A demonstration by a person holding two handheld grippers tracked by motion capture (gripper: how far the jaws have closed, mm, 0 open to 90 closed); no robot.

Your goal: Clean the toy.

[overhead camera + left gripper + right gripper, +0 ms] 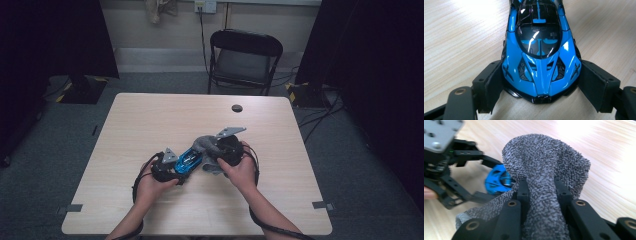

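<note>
A shiny blue and black toy car (540, 50) rests on the wooden table (150, 120). My left gripper (540, 87) is shut on it, one pad pressed on each side of its near end. In the high view the toy car (190, 160) lies mid-table between both hands. My right gripper (541, 187) is shut on a grey terry cloth (544, 165), a fold of it pinched between the jaws. The cloth (206, 145) bunches over the car's far end. In the right gripper view the car (497, 180) peeks out from behind the cloth, with the left gripper's fingers (489, 161) around it.
A round cable hole (237, 108) sits near the table's far edge. A black folding chair (243, 60) stands beyond the table. Dark curtains hang on both sides, and cables run across the floor at the right.
</note>
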